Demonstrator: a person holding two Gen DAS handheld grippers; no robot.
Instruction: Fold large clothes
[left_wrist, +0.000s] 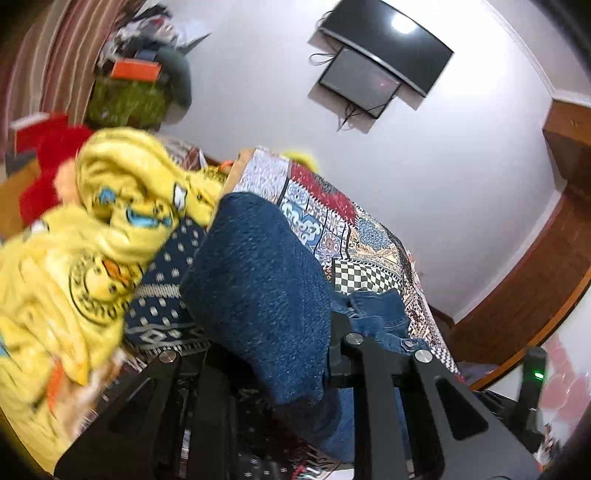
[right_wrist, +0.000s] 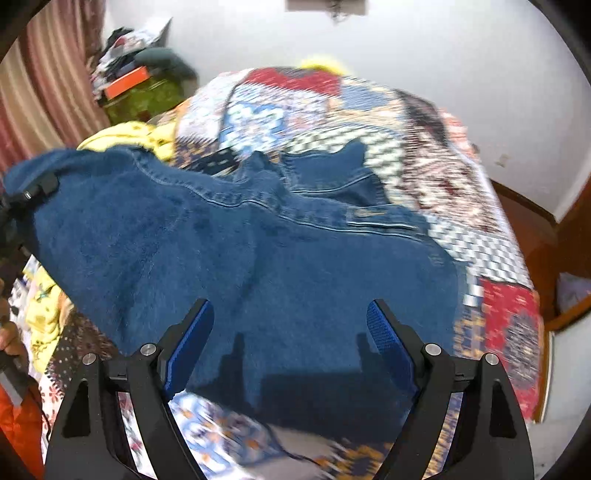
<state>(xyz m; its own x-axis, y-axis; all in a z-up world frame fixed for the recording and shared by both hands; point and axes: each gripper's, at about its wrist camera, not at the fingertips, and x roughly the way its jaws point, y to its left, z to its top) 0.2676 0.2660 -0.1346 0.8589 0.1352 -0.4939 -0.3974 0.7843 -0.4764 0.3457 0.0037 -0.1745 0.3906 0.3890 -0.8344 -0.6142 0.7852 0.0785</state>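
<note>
Seen largest first: a bed (right_wrist: 491, 236) under a busy patchwork quilt (right_wrist: 436, 173), serving as the folding surface.

Spread across the quilt, a dark blue denim jacket (right_wrist: 258, 258) with a fleecy lining turned outward, long axis running from the raised end at the left of the right wrist view down toward the right edge of the bed; seams and a pocket flap facing the far wall. Lying partly flat, partly hoisted, apparently mid-fold, one end lifted so it can be carried over the rest.

Beside it, toward the head of the bed, a crumpled yellow cartoon-print garment (left_wrist: 92, 236), heaped and seemingly waiting its turn, with a red soft item (left_wrist: 48, 162) behind.

On the far wall, a dark television (left_wrist: 391, 40) with a smaller screen (left_wrist: 360, 83) hanging just below.

Left hand-held gripper (left_wrist: 258, 373) pinching a thick bunch of the jacket's fleecy fabric, cloth filling the gap between its black fingers and bulging up in front of the lens; likely holding that end clear of the quilt for the fold.

Right hand-held gripper (right_wrist: 290, 347) spread wide, blue pads (right_wrist: 190, 347) apart and gripping nothing, hovering above the jacket's near edge, probably poised to take a second hold or smooth the fabric.
</note>
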